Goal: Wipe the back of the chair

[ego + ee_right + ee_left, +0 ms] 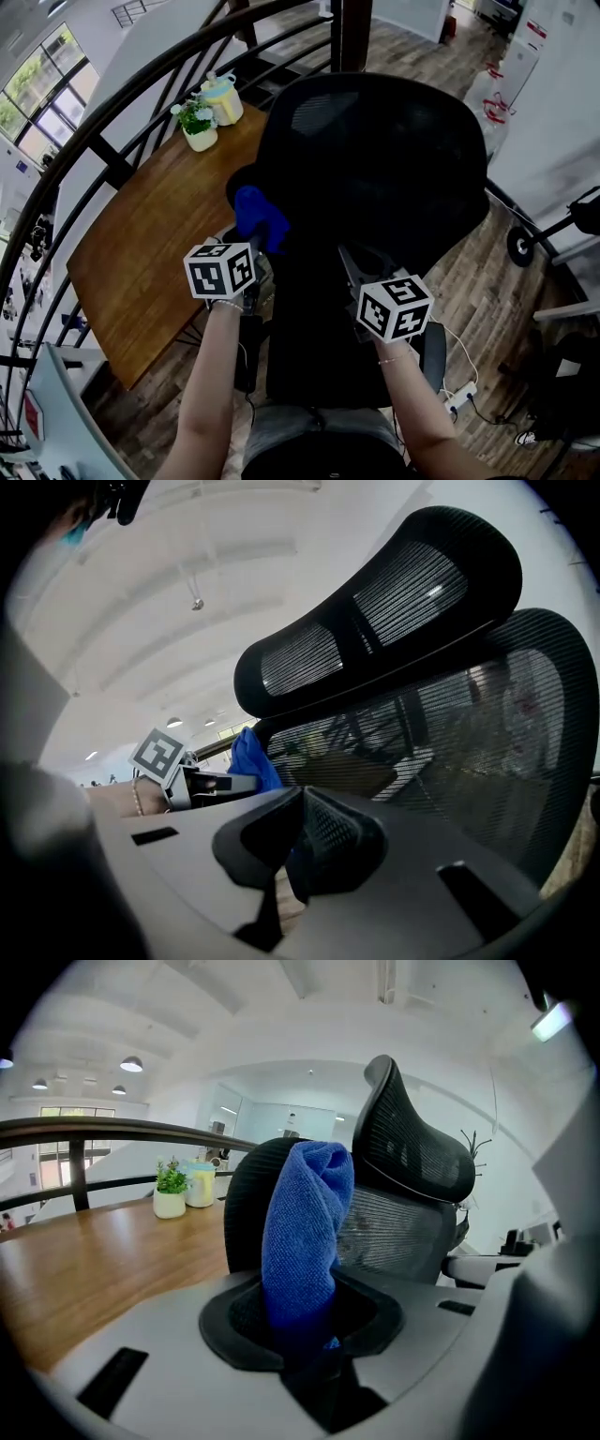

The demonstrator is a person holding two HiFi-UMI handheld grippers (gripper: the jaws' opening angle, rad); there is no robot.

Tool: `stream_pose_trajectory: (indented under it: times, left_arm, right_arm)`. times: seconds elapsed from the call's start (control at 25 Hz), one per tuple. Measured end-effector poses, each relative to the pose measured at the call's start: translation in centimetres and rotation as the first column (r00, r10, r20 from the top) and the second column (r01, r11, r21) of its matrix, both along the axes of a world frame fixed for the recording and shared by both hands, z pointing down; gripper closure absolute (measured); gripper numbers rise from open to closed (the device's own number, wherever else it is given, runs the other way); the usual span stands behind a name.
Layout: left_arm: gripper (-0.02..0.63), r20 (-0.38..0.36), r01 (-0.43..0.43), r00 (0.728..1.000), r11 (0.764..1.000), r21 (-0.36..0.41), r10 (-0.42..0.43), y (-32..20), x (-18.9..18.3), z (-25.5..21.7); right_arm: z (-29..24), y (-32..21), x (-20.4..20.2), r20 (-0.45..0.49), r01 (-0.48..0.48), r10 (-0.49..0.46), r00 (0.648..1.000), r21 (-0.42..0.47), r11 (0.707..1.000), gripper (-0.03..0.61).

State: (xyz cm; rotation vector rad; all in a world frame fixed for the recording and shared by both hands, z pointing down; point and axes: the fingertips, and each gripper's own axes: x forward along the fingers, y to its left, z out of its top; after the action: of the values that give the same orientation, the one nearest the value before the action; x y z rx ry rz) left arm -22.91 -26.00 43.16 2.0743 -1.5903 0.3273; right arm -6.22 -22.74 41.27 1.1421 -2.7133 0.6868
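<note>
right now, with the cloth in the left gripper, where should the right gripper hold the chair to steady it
Probably the right rim of the chair back, coming from that side: the mesh is flat with nothing to pinch, the rim a narrow firm edge. The right gripper is shut, so open it first.

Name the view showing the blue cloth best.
The left gripper view: the cloth fills its centre, clamped in the left gripper. The head view shows a small patch by the chair; the right gripper view, only a sliver.
</note>
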Motion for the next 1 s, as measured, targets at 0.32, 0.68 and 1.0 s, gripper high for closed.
stream_pose_trajectory:
  times: [0.32,0.68,1.0]
  left_arm:
    - [0.492,-0.012,0.02,1.0,1.0,-0.001,-0.02,2.3,-0.8,0.6]
    - [0.492,-0.018,-0.102,0.995,0.995,-0.011,0.102,4.9,4.1,2.0]
    - [0.492,-0.031,-0.292,0.956,0.956,0.015,0.293,5.5,14.4,2.3]
  right_arm:
    - [1.1,0.7,2.8,-0.008,-0.07,0.07,0.998,-0.019,0.997,0.551]
    - [2.2,1.9,6.9,-0.002,-0.162,0.162,0.987,-0.038,0.986,0.551]
    - [2.6,3.4,11.4,0.005,-0.242,0.243,0.97,-0.042,0.969,0.551]
